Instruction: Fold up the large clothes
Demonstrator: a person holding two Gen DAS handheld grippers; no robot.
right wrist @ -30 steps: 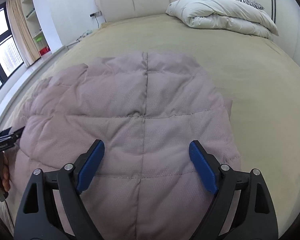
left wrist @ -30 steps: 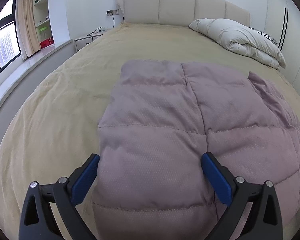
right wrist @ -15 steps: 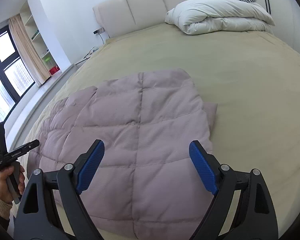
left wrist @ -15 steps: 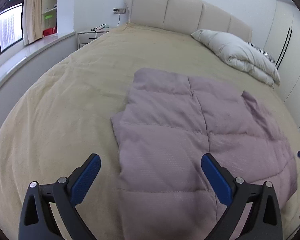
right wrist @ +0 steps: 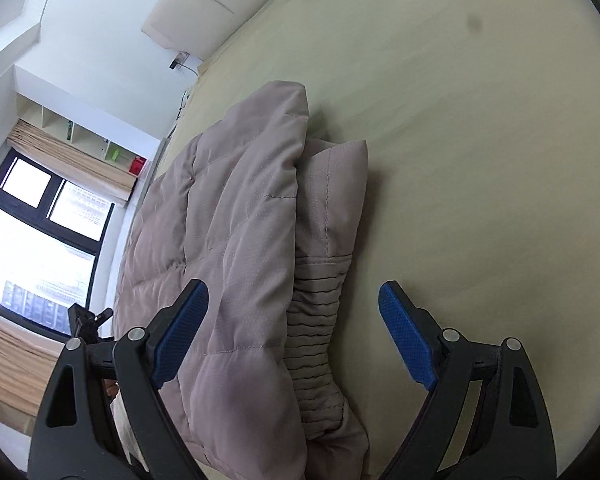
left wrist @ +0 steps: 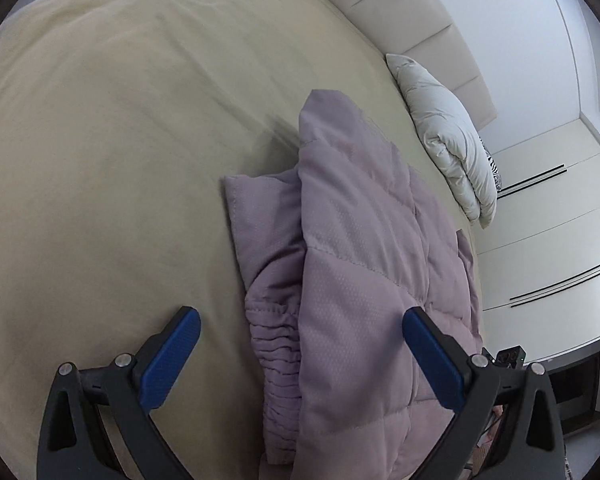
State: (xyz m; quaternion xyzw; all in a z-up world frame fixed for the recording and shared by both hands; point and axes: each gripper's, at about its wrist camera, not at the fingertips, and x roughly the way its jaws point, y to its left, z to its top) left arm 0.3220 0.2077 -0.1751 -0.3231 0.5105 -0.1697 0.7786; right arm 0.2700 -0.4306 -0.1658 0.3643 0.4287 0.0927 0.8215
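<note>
Mauve quilted puffer jacket (left wrist: 364, 264), padded and stitched into soft squares, lies folded lengthwise on the beige bedspread (left wrist: 120, 160) near the foot of the bed. Its fabric has a fine dotted weave, matte and slightly crumpled. Along the left edge a sleeve with a ribbed, gathered cuff (left wrist: 276, 344) sticks out from under the top layer; on the right edge a matching ribbed cuff (right wrist: 320, 320) shows the same way, tucked beneath the folded panel.

The left gripper (left wrist: 300, 354), black plastic with blue textured pads, hangs above the jacket's near left edge, fingers wide apart and gripping nothing; cloth lies below the gap but the pads do not touch it. The right gripper (right wrist: 292, 328) hovers over the near right edge, likewise spread wide and empty, the cuff below between its fingers.

The bedspread is smooth and suede-like, with faint creases. At the far end stands a cream panelled headboard (left wrist: 412, 20), and a white folded duvet (left wrist: 448, 136) rests against it on the right. White wardrobe doors (left wrist: 548, 232) line the right wall; a dark-framed window (right wrist: 40, 232) with tan curtains fills the left.
</note>
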